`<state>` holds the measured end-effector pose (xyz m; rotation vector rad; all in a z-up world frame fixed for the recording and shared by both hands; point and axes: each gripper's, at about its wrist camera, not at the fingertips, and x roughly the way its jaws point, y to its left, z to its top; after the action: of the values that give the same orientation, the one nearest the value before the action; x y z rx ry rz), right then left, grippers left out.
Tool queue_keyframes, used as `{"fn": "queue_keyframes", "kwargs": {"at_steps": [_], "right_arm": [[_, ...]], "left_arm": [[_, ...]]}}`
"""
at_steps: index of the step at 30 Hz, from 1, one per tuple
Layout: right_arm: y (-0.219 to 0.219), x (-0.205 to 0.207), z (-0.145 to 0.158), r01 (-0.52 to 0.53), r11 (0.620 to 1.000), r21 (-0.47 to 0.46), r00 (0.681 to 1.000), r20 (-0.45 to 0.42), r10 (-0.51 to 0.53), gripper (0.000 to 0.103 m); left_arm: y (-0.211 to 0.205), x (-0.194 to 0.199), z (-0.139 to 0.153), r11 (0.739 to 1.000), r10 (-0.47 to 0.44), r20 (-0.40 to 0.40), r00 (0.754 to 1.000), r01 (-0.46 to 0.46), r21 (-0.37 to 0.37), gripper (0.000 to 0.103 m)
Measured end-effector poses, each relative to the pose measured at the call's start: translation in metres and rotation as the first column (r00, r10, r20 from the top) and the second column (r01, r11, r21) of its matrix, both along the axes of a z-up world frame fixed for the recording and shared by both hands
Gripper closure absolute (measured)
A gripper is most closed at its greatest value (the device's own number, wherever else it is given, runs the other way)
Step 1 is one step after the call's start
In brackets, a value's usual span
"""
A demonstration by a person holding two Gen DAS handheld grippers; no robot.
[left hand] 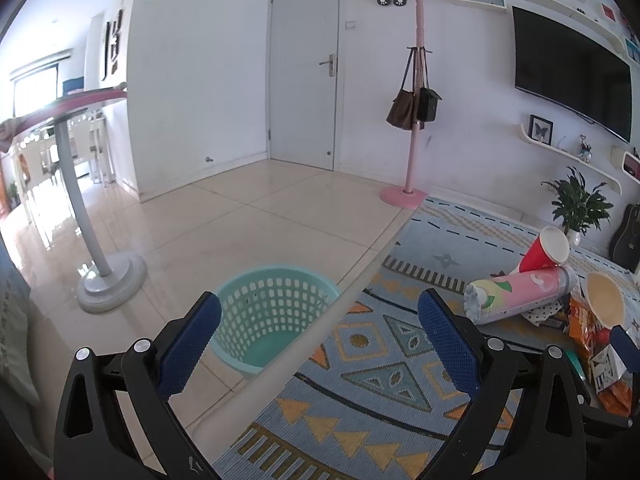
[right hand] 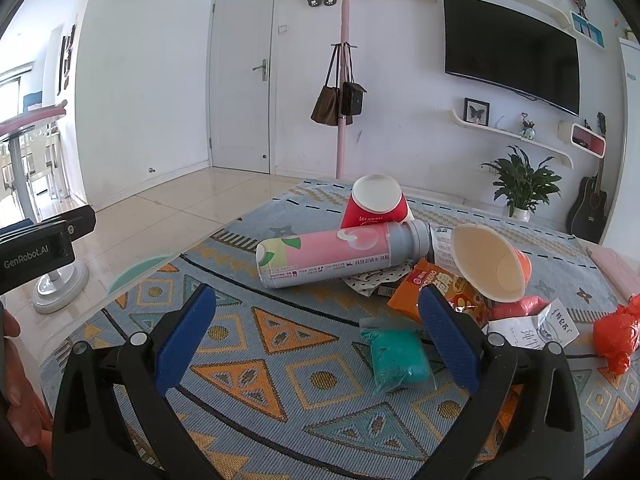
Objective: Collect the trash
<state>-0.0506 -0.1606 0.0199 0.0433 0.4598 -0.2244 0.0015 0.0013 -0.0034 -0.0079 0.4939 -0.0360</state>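
A pile of trash lies on a glass table over a patterned rug. A pink bottle [right hand: 340,254] lies on its side, with a red paper cup [right hand: 376,204] behind it and an orange cup [right hand: 490,262] to its right. An orange snack bag [right hand: 440,288], a teal packet [right hand: 396,354], a crumpled paper [right hand: 536,326] and a red plastic bag [right hand: 616,334] lie nearer. My right gripper [right hand: 316,330] is open and empty, just short of the pile. My left gripper [left hand: 318,342] is open and empty at the table's left edge, above a teal basket [left hand: 276,310] on the floor. The bottle [left hand: 520,294] lies to its right.
A round table on a white pedestal [left hand: 108,280] stands left on the tiled floor. A pink coat stand [left hand: 416,120] with bags stands by the wall. A potted plant [right hand: 520,188] and a guitar [right hand: 590,208] are at the far right.
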Motion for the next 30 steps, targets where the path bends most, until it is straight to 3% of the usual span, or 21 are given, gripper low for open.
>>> {"fn": "queue_keyframes", "kwargs": {"at_steps": [30], "right_arm": [[-0.0022,0.0003,-0.0032,0.005,1.000,0.006,1.000,-0.008,-0.005,0.007]], "left_arm": [[0.0001,0.0010,-0.0001,1.000,0.001,-0.012,1.000,-0.001,-0.002,0.007]]}}
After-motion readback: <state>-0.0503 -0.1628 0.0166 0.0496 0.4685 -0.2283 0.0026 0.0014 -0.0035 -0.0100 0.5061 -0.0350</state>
